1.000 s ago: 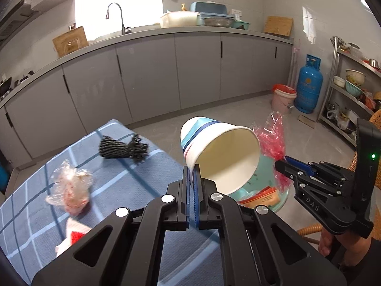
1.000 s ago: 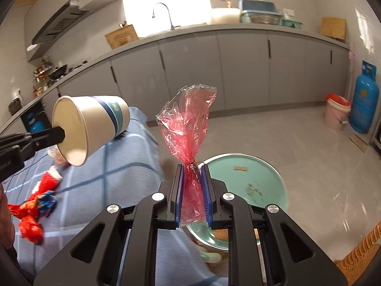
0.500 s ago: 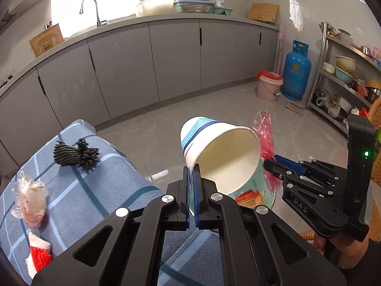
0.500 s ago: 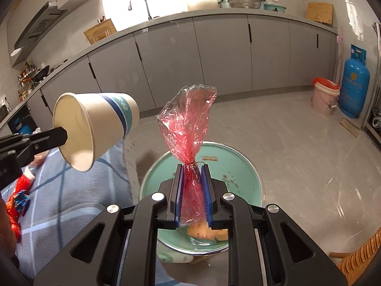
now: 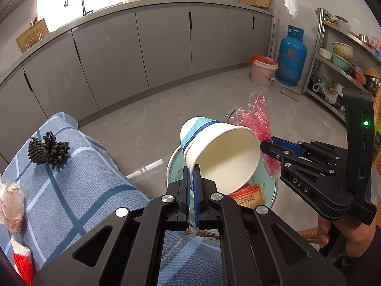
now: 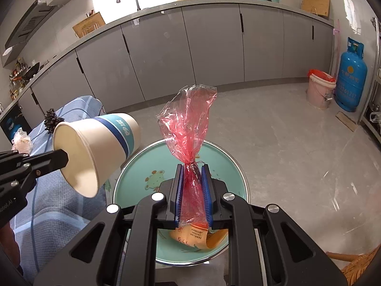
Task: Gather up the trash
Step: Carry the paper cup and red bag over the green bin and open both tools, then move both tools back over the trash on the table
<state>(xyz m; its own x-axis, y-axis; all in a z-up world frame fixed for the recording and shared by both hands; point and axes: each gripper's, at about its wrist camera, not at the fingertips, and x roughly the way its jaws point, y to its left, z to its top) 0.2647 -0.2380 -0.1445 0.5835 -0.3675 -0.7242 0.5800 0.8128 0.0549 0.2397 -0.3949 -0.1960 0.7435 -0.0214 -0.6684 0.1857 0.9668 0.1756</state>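
in the left wrist view the left gripper [image 5: 192,186] is pinching the rim of a paper cup [image 5: 219,152], jaws closed on it, above a teal basin [image 5: 171,166] on the floor. the cup is hiding most of the basin; only an orange packet [image 5: 247,194] is showing inside. at the right the right gripper [image 5: 269,143] is clamping a red plastic bag [image 5: 257,119], partly behind the cup. a black tassel [image 5: 48,151] is lying on the blue checked cloth [image 5: 78,190] at the left.

in the right wrist view the right gripper [image 6: 192,178] is squeezing the bag's [image 6: 188,128] neck over the basin [image 6: 228,166]. the cup [image 6: 95,147] is hanging tilted at the left, over the cloth's [image 6: 52,214] edge. the packet's [image 6: 197,237] print is unreadable.
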